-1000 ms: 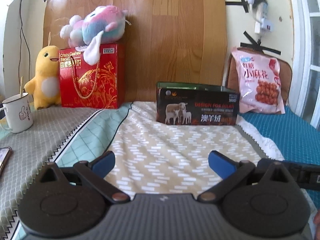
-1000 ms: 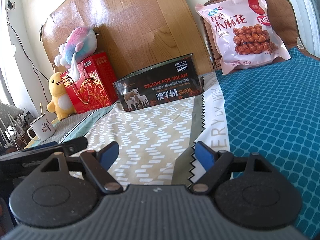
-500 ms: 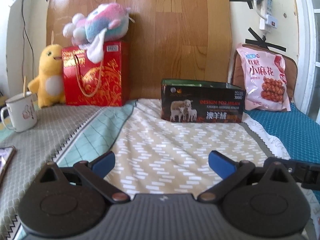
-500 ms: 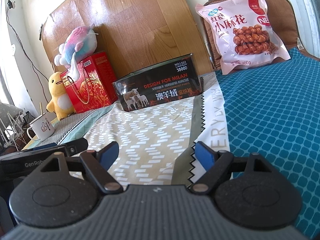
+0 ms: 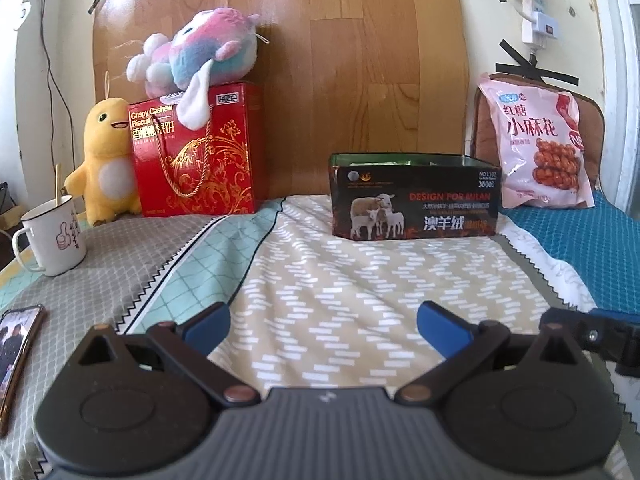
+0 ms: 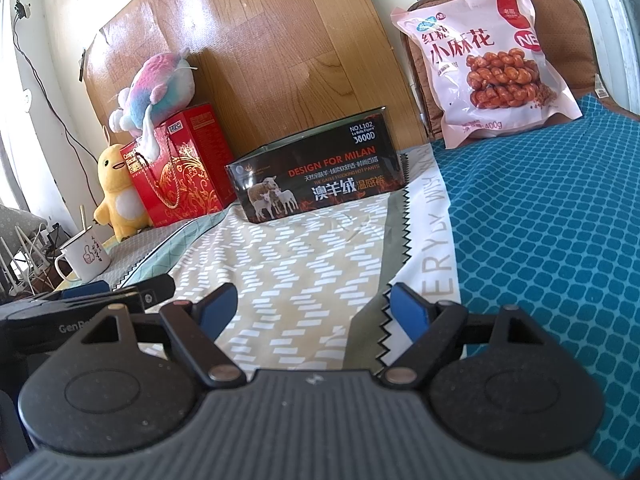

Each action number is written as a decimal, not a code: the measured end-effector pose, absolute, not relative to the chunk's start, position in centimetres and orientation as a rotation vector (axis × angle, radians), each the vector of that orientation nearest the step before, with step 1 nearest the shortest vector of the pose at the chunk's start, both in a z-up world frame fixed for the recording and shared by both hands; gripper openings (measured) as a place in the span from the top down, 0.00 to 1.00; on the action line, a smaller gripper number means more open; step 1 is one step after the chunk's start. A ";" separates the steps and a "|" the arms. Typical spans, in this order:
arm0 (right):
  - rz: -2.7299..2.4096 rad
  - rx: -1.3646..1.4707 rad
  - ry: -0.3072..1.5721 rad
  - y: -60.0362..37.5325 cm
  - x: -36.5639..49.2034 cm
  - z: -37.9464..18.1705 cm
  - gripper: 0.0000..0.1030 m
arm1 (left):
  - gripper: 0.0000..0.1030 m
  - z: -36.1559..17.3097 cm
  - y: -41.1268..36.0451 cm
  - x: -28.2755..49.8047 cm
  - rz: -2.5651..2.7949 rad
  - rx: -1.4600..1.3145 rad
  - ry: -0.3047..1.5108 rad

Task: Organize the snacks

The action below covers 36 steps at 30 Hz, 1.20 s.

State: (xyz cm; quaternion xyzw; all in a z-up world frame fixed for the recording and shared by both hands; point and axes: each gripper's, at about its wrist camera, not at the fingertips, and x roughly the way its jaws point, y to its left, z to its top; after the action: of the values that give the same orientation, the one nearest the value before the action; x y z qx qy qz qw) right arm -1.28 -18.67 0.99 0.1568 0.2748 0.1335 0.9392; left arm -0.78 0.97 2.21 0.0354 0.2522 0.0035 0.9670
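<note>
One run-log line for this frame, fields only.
left tongs: open, empty | right tongs: open, empty | pink twisted-snack bag: leaning on brown cushion | black open tin box: on patterned cloth, untouched

Ahead and to the left of your hand-held gripper, a white mug (image 5: 54,236) stands by a yellow plush duck (image 5: 106,164). A pastel plush (image 5: 196,54) sits higher up, and a phone (image 5: 16,350) lies at far left.
</note>
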 end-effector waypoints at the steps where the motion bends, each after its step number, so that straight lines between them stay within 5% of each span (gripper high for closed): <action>1: 0.273 0.320 0.561 -18.7 -1.3 1.0 0.17 | 0.00 2.2 0.9 -0.8 0.004 0.074 0.511; 36: 0.289 0.335 0.575 -19.3 -0.5 0.7 0.15 | 0.00 1.3 2.5 1.5 0.031 -0.056 0.610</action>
State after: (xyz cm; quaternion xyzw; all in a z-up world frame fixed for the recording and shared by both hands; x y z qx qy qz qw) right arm -0.53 -19.27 0.66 0.1637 0.2814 0.1411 0.9349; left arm 1.55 2.45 1.29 -0.0278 0.3001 0.0152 0.9534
